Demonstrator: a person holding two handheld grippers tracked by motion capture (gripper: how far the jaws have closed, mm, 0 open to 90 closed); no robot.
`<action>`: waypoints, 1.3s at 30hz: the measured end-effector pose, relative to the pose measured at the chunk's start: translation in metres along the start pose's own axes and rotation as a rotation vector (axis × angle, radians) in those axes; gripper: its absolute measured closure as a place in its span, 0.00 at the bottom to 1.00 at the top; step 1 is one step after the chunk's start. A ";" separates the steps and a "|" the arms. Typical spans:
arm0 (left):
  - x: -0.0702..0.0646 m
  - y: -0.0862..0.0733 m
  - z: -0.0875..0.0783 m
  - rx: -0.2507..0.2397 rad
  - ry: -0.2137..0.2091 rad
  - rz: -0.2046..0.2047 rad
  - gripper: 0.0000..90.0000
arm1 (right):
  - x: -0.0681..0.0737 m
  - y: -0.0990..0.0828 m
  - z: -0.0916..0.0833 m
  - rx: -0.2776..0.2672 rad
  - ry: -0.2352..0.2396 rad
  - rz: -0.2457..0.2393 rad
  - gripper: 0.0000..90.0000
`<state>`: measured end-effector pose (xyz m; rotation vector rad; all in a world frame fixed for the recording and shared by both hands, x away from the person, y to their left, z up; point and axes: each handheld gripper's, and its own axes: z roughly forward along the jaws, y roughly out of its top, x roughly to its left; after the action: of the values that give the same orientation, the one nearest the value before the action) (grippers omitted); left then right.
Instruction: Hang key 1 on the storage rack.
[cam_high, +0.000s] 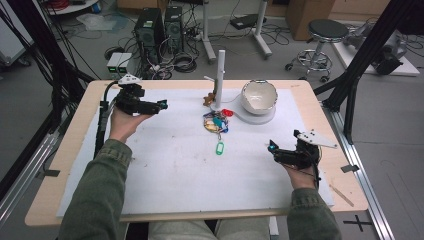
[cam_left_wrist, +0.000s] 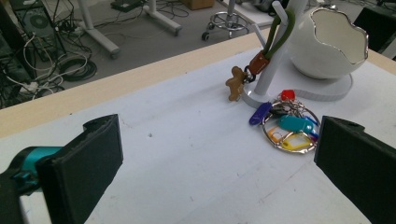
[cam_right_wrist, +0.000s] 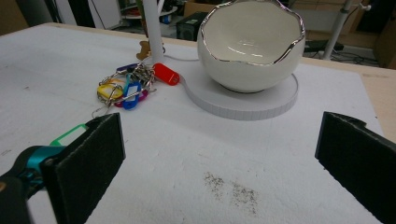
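Note:
A bunch of coloured key tags on a metal ring (cam_high: 215, 122) (cam_left_wrist: 289, 126) (cam_right_wrist: 125, 88) lies on the white mat in front of a white post stand (cam_high: 220, 75). One green tag (cam_high: 219, 148) (cam_right_wrist: 70, 135) trails toward me. A small brown figure on a green strap (cam_left_wrist: 236, 83) hangs from the post. A white egg-shaped bowl (cam_high: 259, 96) (cam_left_wrist: 329, 39) (cam_right_wrist: 252, 44) sits on the stand's round base. My left gripper (cam_high: 159, 105) (cam_left_wrist: 217, 163) is open at the mat's far left. My right gripper (cam_high: 272, 148) (cam_right_wrist: 219, 163) is open at the near right. Both are empty.
The white mat (cam_high: 175, 165) covers most of a wooden table (cam_high: 75, 125). Dark specks (cam_right_wrist: 231, 186) mark the mat near my right gripper. Beyond the table stand computer towers (cam_high: 150, 30), a stool (cam_high: 325, 35) and tangled cables. Black frame posts (cam_high: 360, 65) flank the table.

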<state>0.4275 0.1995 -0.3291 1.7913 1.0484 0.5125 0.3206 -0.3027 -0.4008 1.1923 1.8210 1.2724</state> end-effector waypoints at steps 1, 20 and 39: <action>0.000 -0.002 -0.003 -0.008 0.000 -0.003 0.02 | 0.000 0.000 0.000 0.000 0.001 0.000 0.01; 0.009 -0.037 -0.041 -0.056 0.038 -0.058 0.02 | 0.001 0.000 0.001 0.009 0.001 -0.003 0.01; 0.006 -0.069 -0.063 -0.077 0.067 -0.051 0.02 | 0.003 0.000 0.002 0.023 0.000 -0.019 0.01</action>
<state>0.3564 0.2493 -0.3625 1.6850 1.1028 0.5770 0.3214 -0.2994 -0.4020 1.1841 1.8468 1.2438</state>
